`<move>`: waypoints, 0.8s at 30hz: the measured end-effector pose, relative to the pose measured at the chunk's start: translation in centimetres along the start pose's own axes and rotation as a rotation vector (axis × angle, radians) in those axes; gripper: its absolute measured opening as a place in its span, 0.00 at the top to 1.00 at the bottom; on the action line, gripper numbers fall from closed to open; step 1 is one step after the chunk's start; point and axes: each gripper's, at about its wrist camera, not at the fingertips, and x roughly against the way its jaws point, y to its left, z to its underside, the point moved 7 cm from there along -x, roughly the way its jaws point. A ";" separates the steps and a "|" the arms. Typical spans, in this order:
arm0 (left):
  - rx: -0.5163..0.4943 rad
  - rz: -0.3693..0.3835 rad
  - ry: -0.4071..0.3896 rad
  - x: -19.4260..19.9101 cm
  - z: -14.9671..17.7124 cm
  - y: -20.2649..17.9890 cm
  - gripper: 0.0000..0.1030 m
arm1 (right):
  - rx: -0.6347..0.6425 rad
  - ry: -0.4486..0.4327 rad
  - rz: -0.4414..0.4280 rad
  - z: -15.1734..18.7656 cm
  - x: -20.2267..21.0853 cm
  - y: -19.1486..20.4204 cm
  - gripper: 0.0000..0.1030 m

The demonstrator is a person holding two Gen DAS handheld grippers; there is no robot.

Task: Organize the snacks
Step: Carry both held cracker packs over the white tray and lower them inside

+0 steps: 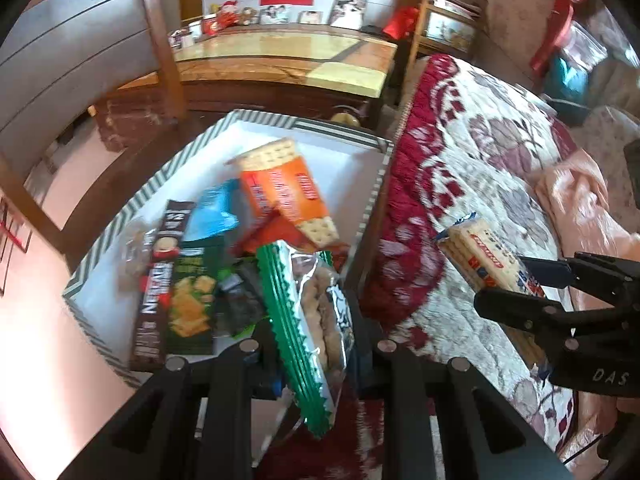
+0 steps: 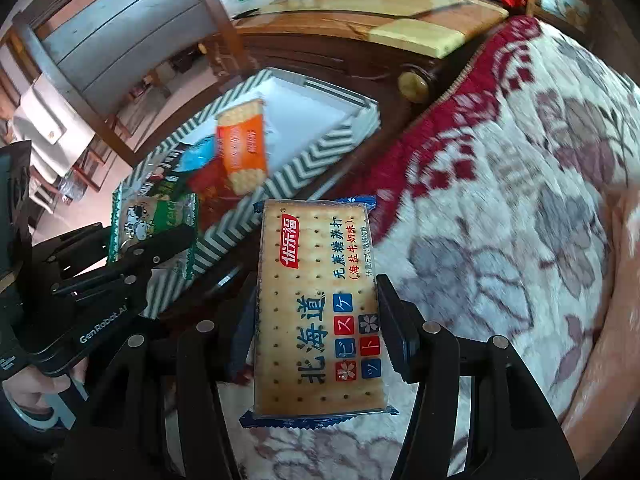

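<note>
My left gripper is shut on a green-edged biscuit packet, held over the near end of a striped white box. The box holds an orange cracker pack, a blue packet, a green cracker pack and a brown Nescafe stick. My right gripper is shut on a blue-edged soda cracker pack, held above the quilt to the right of the box. It also shows in the left wrist view. The left gripper shows in the right wrist view.
A red-and-white floral quilt covers the bed on the right, with a pink cloth on it. A wooden cabinet with photos stands behind the box. A wooden chair stands at the left, over a pink floor.
</note>
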 end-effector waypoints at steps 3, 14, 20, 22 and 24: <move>0.026 -0.014 -0.004 0.1 -0.2 1.4 0.76 | 0.027 0.004 -0.006 -0.9 -0.4 1.4 0.46; 0.114 -0.060 0.006 -0.2 -0.4 5.7 0.76 | 0.104 0.021 -0.027 -3.7 -2.3 4.9 0.46; 0.149 -0.067 0.017 -0.8 -0.5 7.3 0.76 | 0.132 0.037 -0.037 -5.6 -3.8 6.7 0.46; 0.151 -0.069 0.018 -1.0 -0.6 7.5 0.76 | 0.148 0.041 -0.038 -6.3 -4.6 7.4 0.46; 0.157 -0.069 0.021 -1.2 -0.7 7.7 0.76 | 0.158 0.044 -0.037 -7.1 -5.3 8.0 0.46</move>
